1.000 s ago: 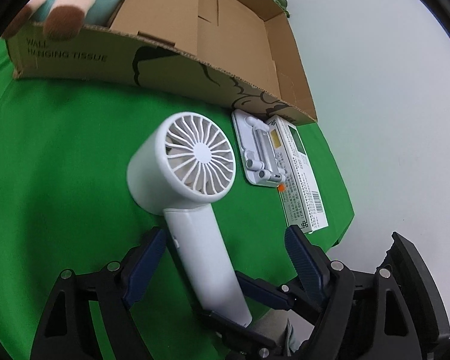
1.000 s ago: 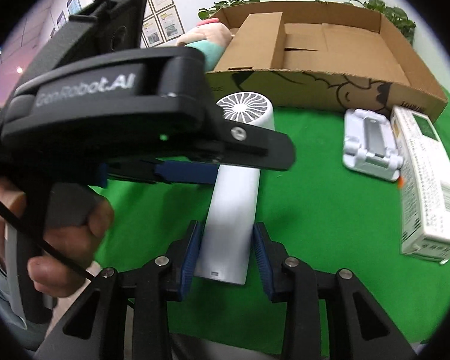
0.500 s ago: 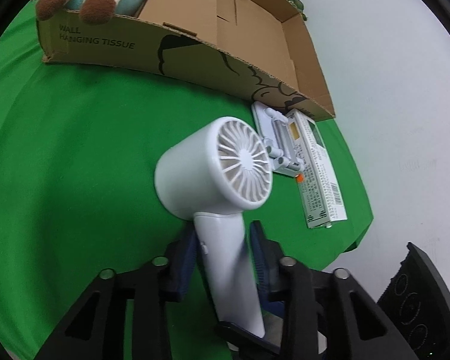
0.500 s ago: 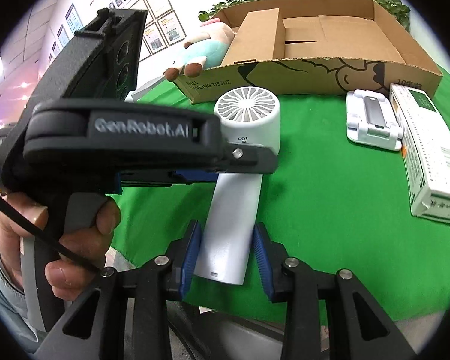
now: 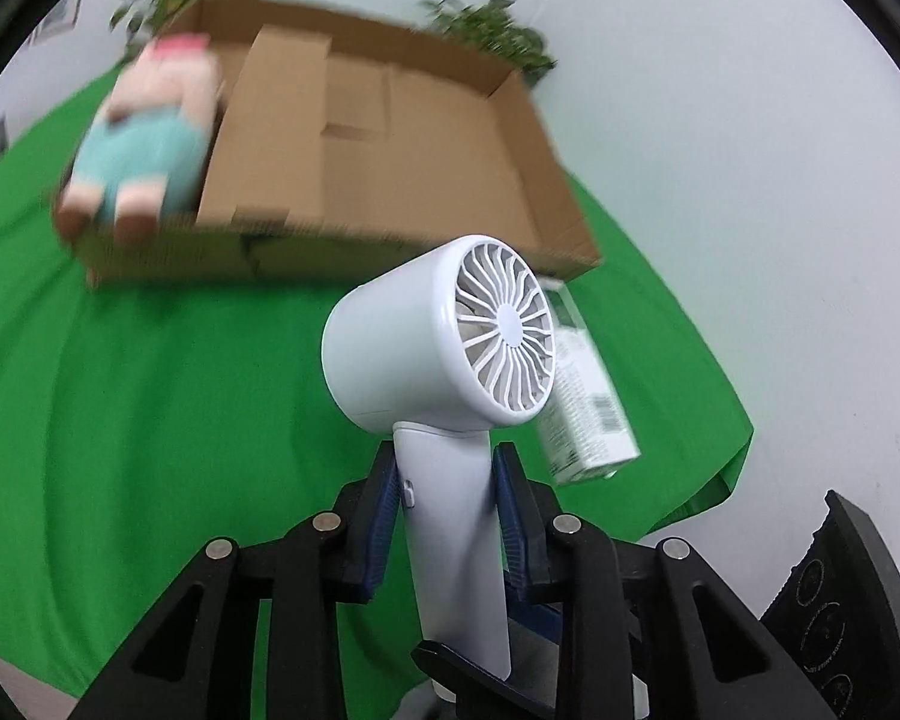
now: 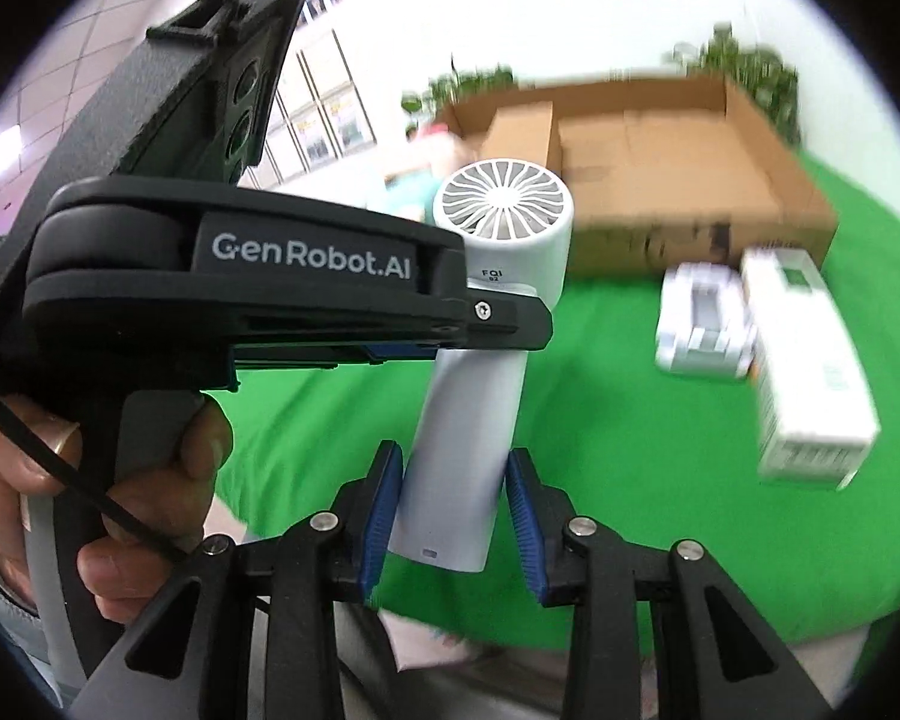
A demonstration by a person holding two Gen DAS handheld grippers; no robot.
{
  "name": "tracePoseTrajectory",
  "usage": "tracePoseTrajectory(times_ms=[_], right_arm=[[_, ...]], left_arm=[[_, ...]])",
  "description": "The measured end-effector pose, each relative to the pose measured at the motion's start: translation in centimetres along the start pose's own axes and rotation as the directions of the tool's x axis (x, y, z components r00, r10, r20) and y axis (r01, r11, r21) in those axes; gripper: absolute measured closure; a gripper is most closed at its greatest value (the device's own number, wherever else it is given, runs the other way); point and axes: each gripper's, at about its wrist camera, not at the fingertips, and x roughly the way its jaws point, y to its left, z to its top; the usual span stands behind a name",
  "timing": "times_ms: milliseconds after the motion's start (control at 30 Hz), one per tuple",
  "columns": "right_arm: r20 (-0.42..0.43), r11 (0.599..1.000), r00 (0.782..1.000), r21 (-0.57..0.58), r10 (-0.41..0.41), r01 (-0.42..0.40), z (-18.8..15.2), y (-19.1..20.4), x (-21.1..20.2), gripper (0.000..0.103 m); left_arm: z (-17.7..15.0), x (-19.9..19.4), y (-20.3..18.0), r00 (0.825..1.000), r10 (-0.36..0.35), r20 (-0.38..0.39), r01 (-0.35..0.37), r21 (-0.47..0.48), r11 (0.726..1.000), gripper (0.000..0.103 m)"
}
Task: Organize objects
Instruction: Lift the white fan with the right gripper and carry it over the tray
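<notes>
- Left claw (image 5: 444, 516) clamps the fan (image 5: 450, 372) handle.
- Right claw (image 6: 453, 513) stands apart, flanking the handle's end.
- Cardboard box (image 5: 390, 138) behind the fan.

A white handheld fan (image 5: 450, 372) stands upright off the green cloth (image 5: 150, 420), round grille head on top, handle pointing down. Behind it, toward the far edge, sits an open cardboard box (image 5: 390, 138) with a pink and teal plush toy (image 5: 144, 150) draped over its left end. A white carton (image 6: 810, 360) and a white folding stand (image 6: 702, 324) lie side by side near the box's right corner.
</notes>
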Motion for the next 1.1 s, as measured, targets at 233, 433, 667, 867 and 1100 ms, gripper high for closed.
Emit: tracePoseTrajectory(times_ms=[233,433,667,867,1100], right_arm=[[0.212,0.994,0.976,-0.083,-0.057,0.076,6.2,0.5,-4.6,0.069],[0.325,0.984,0.941,-0.114,-0.094,0.137,10.2,1.2,-6.4,0.069],[0.290,0.983,0.952,-0.120,-0.100,0.140,14.8,-0.5,-3.8,0.069],[0.190,0.993,0.980,-0.085,-0.059,0.076,19.3,-3.6,0.8,0.069],[0.084,0.999,0.996,-0.042,-0.013,0.017,19.6,-5.2,4.6,0.069]], left_arm=[[5.6,-5.6,-5.8,0.986,-0.032,0.166,0.002,0.178,0.984,0.076],[9.3,-9.1,-8.8,0.964,-0.066,0.259,-0.014,0.293,0.956,0.076],[15.0,-7.8,-8.7,0.966,-0.078,0.248,-0.004,0.316,0.949,0.077],[20.6,-3.1,-5.4,0.982,-0.080,0.174,0.038,0.236,0.971,0.077],[21.7,2.1,-0.5,0.993,-0.049,0.108,0.030,0.166,0.986,0.077]])
